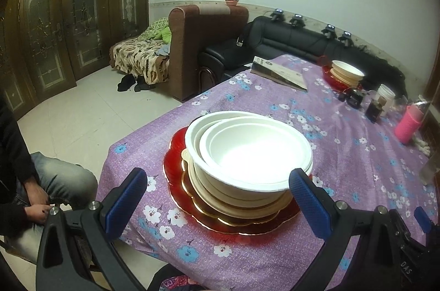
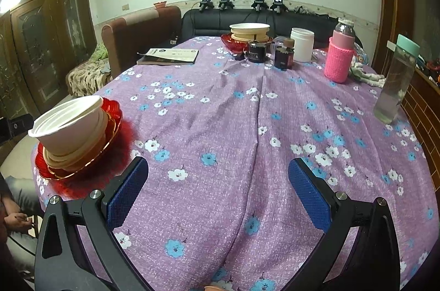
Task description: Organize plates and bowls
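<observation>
Left wrist view looks across a worktop (image 1: pixel 357 159) under a purple flowered cloth, with a tiled floor, brown carved doors, a brown sofa (image 1: pixel 192 49) and a black sofa (image 1: pixel 297 38) beyond its far edge. Near the worktop's near left corner, white bowls (image 1: pixel 253 150) sit nested on cream plates, which rest on a red plate (image 1: pixel 178 181). The left gripper (image 1: pixel 220 197) has its jaws spread wide, holding nothing, either side of that stack. Toward the far edge a second stack of bowls (image 2: pixel 249 31) rests in a red dish, beside dark jars, a white tub (image 2: pixel 302 43) and a pink-sleeved bottle (image 2: pixel 338 57); a clear bottle (image 2: pixel 396 82) stands by the right edge. The right gripper (image 2: pixel 218 192) hangs over bare cloth, jaws wide apart and empty.
</observation>
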The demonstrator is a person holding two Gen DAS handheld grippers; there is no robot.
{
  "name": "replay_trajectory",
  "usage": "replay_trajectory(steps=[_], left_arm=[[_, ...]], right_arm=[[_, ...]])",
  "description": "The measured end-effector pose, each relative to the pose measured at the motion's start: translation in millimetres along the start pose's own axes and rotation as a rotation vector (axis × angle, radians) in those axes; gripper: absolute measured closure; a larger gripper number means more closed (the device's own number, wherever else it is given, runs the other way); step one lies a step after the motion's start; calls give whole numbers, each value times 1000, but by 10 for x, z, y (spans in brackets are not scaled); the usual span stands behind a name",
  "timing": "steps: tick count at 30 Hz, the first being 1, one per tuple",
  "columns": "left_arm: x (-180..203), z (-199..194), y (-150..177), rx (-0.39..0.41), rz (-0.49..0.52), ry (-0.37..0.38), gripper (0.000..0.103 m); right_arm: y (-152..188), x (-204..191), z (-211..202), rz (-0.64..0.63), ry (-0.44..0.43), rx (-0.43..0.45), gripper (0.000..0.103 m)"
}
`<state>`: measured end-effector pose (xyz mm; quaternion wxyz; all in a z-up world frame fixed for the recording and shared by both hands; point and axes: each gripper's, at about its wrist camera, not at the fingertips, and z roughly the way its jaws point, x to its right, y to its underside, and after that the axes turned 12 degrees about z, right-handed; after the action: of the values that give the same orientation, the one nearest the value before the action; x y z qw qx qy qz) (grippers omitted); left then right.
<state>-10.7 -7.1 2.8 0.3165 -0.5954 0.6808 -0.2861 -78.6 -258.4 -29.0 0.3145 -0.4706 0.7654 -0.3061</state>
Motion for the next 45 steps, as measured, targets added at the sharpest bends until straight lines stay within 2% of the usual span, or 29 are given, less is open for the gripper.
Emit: replay_trajectory(steps=[9, 39, 45], left_arm=[[-24, 52, 4, -2, 5, -32, 0], [51, 114, 24, -32, 47, -13, 0], [-30, 146, 22, -47, -3, -43, 0]], right_arm=[[8, 51, 85, 17, 6, -25, 0], [-2, 66, 137, 22, 14, -36, 0], [-1, 64, 137, 22, 13, -37, 0]])
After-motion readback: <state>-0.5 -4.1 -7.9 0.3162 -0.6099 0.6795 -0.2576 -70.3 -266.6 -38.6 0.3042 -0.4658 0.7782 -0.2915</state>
